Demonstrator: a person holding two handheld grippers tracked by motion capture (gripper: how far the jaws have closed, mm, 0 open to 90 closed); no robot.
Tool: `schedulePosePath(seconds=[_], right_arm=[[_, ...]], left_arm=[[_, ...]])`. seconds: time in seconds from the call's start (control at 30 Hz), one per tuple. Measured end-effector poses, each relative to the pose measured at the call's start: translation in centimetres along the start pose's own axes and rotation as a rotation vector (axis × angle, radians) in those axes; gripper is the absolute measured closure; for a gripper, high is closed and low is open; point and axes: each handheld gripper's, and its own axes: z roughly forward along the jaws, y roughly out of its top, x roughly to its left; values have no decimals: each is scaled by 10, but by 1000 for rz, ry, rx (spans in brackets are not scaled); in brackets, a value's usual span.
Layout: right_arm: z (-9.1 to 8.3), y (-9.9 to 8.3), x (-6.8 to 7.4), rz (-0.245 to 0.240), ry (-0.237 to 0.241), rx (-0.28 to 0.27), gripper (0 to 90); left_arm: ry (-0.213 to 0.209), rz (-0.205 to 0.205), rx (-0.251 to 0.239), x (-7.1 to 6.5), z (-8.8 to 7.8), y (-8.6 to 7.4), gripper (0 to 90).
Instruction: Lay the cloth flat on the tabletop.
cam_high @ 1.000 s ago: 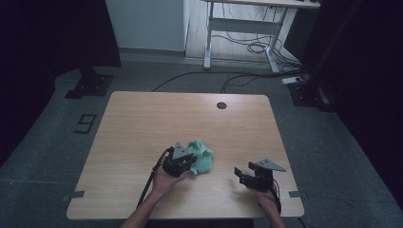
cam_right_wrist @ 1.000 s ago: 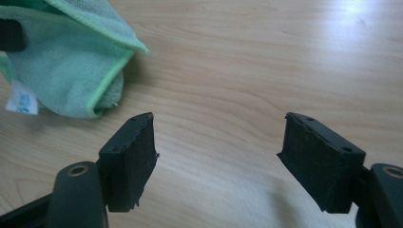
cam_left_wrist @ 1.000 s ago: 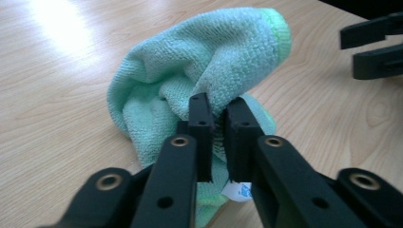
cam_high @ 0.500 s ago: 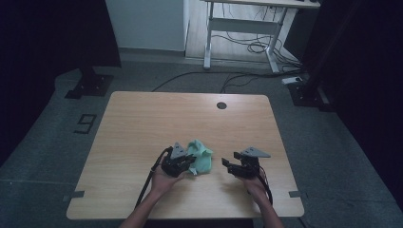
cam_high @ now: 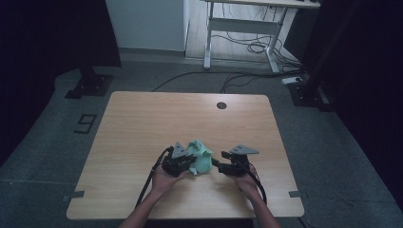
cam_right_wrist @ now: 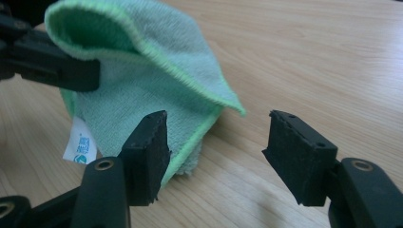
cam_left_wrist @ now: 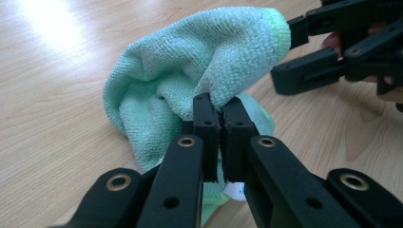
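**A:** What has just changed here?

**B:** The right hand-held gripper (cam_high: 219,165) has slid in across the pale wooden surface (cam_high: 142,123) toward the crumpled mint-green microfibre cloth with a brighter green stitched hem (cam_high: 199,159). Its jaws have just been closing but remain parted. In the right gripper view the cloth's hem (cam_right_wrist: 190,142) lies just beside one black pad (cam_right_wrist: 149,152), with nothing pinched between the pads.

**B:** The left hand-held gripper (cam_left_wrist: 219,121) is clenched on a fold of the cloth, which bunches up from its tips while the rest rests on the surface.

**A:** Where is the cloth?

**B:** Near the front edge of the surface, between the two grippers, a white care label (cam_right_wrist: 81,142) hanging from its underside.

**A:** What does that mean for the work?

**B:** Probably the second grip is about to be taken, so the cloth can be spread or folded with both hands. It is not yet held on the right.

**A:** And compared with a second ago?

**B:** Then the right gripper sat well apart, nearer the front right corner. Now it is just beside the cloth. The left gripper and cloth have stayed put.
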Motion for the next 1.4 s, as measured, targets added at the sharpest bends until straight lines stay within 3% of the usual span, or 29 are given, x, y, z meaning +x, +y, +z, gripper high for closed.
schedulePosePath(seconds=[0.47,0.67,0.97,1.23,1.3,1.4], right_arm=[[30,10,8,-73,59,28,527],[36,13,4,-87,99,30,597],[35,17,0,-99,78,-10,615],[43,15,-3,-99,98,-11,874],[42,16,-4,-95,101,-10,879],[37,17,-4,-94,96,-11,882]], left_arm=[[-4,2,6,0,0,0,867],[-13,-2,9,2,-1,0,867],[-15,5,9,2,-1,-1,867],[-11,3,10,3,-1,-2,865],[-3,-10,3,5,-3,-2,828],[12,-2,14,5,-6,-5,625]])
